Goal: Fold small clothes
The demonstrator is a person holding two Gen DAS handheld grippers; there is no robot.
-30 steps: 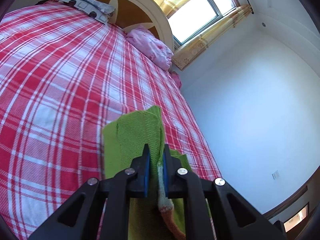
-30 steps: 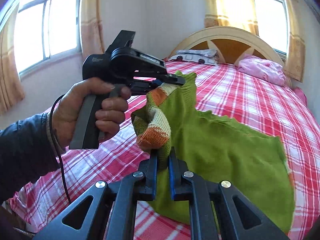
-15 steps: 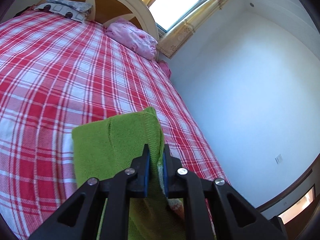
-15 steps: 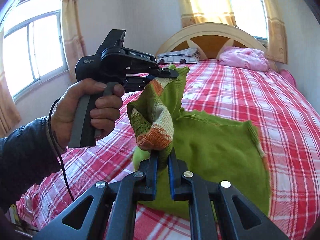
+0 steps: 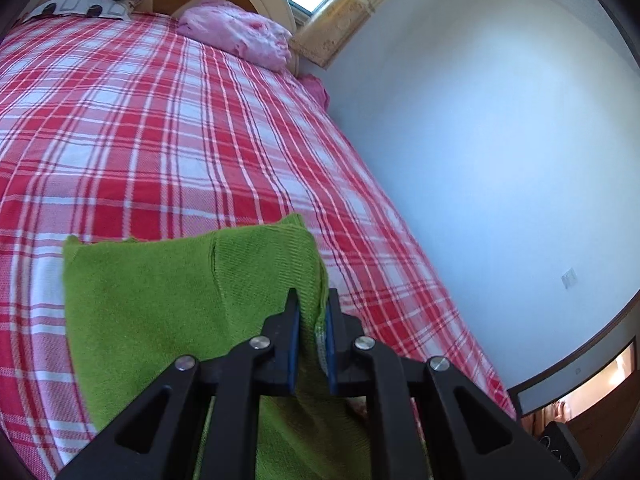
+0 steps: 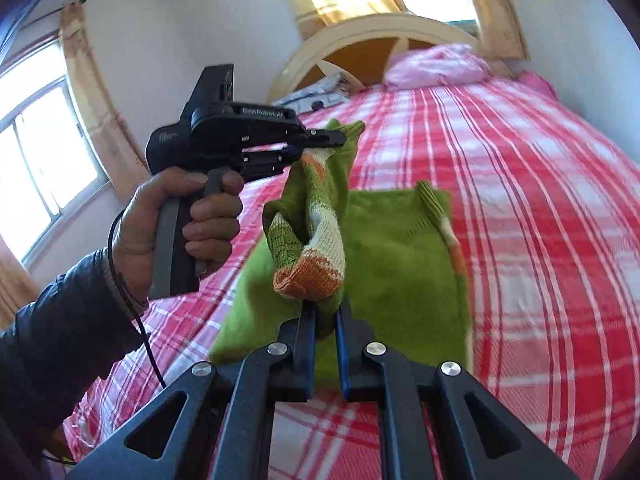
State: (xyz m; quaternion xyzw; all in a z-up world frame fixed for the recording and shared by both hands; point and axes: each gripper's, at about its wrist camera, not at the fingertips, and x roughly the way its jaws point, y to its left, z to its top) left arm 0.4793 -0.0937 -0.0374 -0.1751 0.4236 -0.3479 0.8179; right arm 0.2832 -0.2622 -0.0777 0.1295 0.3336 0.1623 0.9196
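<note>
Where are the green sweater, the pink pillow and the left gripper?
Green sweater (image 6: 400, 264): right wrist view, flat body panel lying on the bed.
Pink pillow (image 5: 240, 36): left wrist view, middle of its top face.
Left gripper (image 6: 340, 139): right wrist view, fingertips clamped on the sweater's raised edge.

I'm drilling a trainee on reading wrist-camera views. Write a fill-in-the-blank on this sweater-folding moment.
1. Both claws are shut on the same ____ knitted sweater.
2. The right claw pinches a striped band whose edge is ____ in colour.
3. The bedspread under the garment is checked in ____ and white.
4. In the right wrist view, a bare hand holds the handle of the ____ claw.

Missing words: green; orange; red; left
</note>
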